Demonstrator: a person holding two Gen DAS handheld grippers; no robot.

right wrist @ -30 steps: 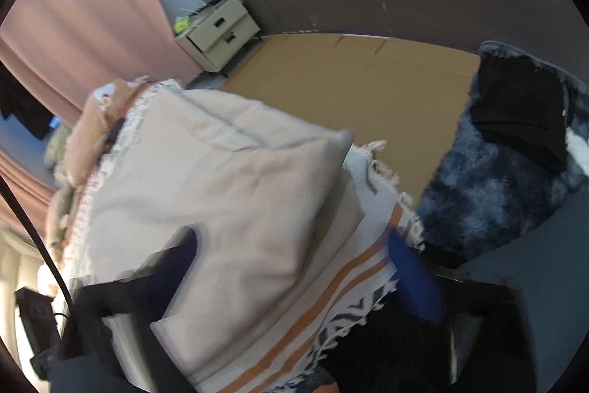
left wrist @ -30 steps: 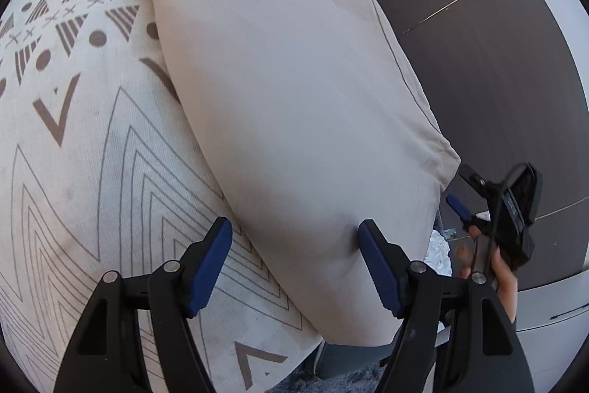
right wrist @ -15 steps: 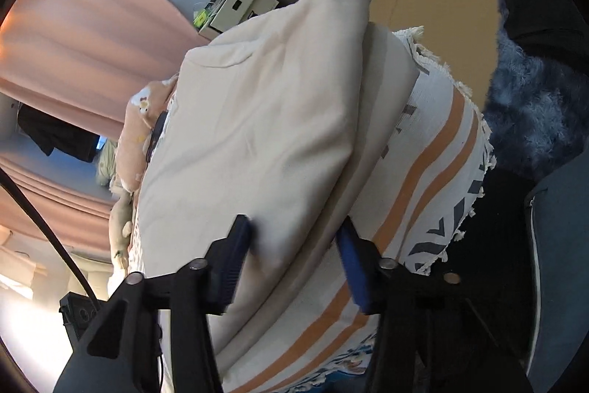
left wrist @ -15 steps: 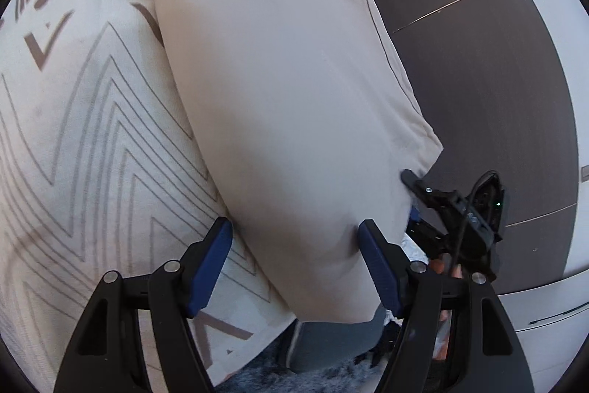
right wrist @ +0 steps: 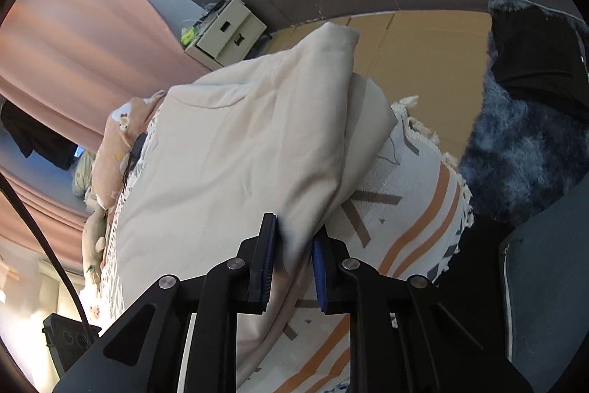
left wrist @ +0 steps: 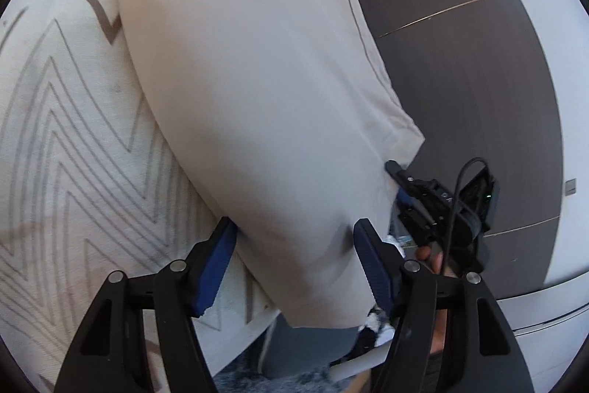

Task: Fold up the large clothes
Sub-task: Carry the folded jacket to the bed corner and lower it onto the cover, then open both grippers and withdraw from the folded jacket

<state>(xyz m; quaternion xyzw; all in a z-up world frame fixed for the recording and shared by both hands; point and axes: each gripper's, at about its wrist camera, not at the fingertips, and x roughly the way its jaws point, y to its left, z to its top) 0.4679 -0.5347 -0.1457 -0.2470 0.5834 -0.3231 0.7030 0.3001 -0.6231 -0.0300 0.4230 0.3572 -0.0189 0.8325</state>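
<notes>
Beige garment [right wrist: 235, 150] on patterned blanket [left wrist: 73, 153]; right gripper [right wrist: 292, 245] jaws closing, clamped on it; left gripper [left wrist: 294, 242] jaws apart.

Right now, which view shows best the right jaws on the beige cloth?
The right wrist view: the right gripper fills the foreground, and both blue pads press a bunched edge of the beige cloth. The left wrist view shows that gripper only sideways at the cloth's far edge, its pads mostly hidden.

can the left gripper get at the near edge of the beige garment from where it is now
Probably yes: the left gripper already straddles the beige garment edge with open jaws, nothing between. The right gripper, just closing, pinches its corner.
</notes>
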